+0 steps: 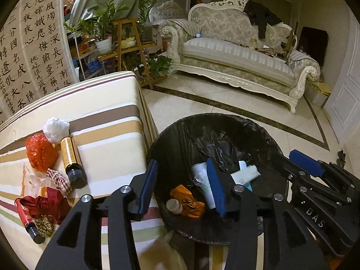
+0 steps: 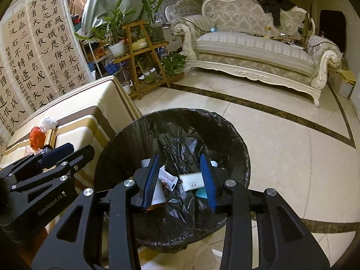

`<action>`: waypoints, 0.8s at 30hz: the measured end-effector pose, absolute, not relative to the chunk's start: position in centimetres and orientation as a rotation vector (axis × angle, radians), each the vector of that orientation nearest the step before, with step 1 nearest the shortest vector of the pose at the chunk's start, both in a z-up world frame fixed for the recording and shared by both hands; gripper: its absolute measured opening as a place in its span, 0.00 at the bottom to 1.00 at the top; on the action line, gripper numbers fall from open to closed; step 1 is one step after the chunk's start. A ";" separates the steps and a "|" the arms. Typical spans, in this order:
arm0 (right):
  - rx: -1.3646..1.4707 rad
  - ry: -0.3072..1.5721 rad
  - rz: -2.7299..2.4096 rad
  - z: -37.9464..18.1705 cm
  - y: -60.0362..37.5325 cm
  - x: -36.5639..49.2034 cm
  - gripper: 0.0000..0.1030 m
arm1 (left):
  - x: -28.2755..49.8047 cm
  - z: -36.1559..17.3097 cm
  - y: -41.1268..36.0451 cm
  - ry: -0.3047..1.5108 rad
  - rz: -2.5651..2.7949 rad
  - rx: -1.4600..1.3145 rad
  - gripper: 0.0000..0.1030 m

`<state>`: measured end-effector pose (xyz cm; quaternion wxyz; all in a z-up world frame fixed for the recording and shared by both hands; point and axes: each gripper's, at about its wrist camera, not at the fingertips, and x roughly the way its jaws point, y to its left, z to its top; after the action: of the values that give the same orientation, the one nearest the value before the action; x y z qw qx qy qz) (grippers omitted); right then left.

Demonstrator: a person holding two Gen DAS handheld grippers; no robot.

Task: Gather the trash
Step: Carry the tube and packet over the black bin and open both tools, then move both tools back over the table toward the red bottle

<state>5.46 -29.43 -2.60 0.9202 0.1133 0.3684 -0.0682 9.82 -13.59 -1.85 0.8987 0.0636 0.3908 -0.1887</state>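
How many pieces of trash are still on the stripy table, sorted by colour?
Left wrist view:
White: 1, the white wad
Orange-red: 1, the crumpled bag
Gold: 2, the gold bottle and the gold scrap
Checked: 1, the checked wrapper
Red: 2, the red wrapper and the red tube
Total: 7

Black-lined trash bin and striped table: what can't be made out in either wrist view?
- Black-lined trash bin: left wrist view, near rim hidden behind left gripper.
- White tube in bin: right wrist view, half covered by right gripper finger; label too small.
- Red packet on striped table: print unreadable.
- Table's near side: cut off by frame edge.
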 end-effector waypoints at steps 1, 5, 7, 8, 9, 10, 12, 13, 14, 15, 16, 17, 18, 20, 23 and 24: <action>0.235 0.755 -0.143 -2.5 -29.5 5.4 0.37 | 9.8 -1.8 -13.7 0.809 -0.389 0.128 0.49; 0.239 0.747 -0.156 -2.3 -29.6 5.0 0.43 | 9.7 -1.4 -13.0 0.810 -0.379 0.107 0.56; 0.243 0.747 -0.157 -2.2 -29.5 4.8 0.43 | 9.5 -1.3 -12.6 0.806 -0.371 0.102 0.59; 0.245 0.746 -0.155 -2.2 -29.4 4.7 0.43 | 9.4 -1.1 -12.5 0.804 -0.367 0.100 0.60; 0.245 0.746 -0.153 -2.1 -29.3 4.7 0.43 | 9.2 -0.9 -12.2 0.802 -0.364 0.096 0.60; 0.245 0.745 -0.149 -2.0 -29.2 4.6 0.44 | 9.0 -0.8 -12.0 0.800 -0.361 0.093 0.61; 0.244 0.744 -0.140 -1.9 -28.5 4.5 0.44 | 8.5 -0.4 -11.3 0.792 -0.350 0.089 0.62; 0.242 0.744 -0.132 -1.8 -28.1 4.5 0.44 | 8.4 -0.3 -11.1 0.790 -0.345 0.087 0.62; 0.241 0.744 -0.128 -1.8 -27.9 4.5 0.44 | 8.2 -0.2 -10.6 0.789 -0.337 0.083 0.62; 0.239 0.743 -0.120 -1.7 -27.4 4.4 0.44 | 8.2 -0.2 -10.3 0.791 -0.331 0.081 0.62; 0.237 0.744 -0.113 -1.7 -27.1 4.3 0.44 | 8.0 -0.2 -9.9 0.793 -0.325 0.077 0.62; 0.235 0.744 -0.105 -1.6 -26.7 4.3 0.44 | 7.9 -0.1 -9.4 0.793 -0.317 0.072 0.62; 0.230 0.744 -0.095 -1.5 -26.2 4.3 0.44 | 7.8 -0.1 -9.0 0.793 -0.309 0.069 0.62; 0.222 0.744 -0.076 -1.3 -25.3 4.2 0.44 | 7.6 0.0 -7.9 0.791 -0.292 0.064 0.62; 0.215 0.745 -0.052 -1.2 -24.1 4.1 0.44 | 7.1 -0.1 -6.4 0.796 -0.265 0.052 0.62; 0.212 0.747 -0.042 -1.2 -23.6 4.1 0.44 | 7.0 -0.1 -6.0 0.797 -0.257 0.049 0.62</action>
<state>4.08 -23.58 -1.18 0.9254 0.1034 0.3639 -0.0203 7.01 -6.02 -0.11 0.9133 0.0238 0.3870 -0.1248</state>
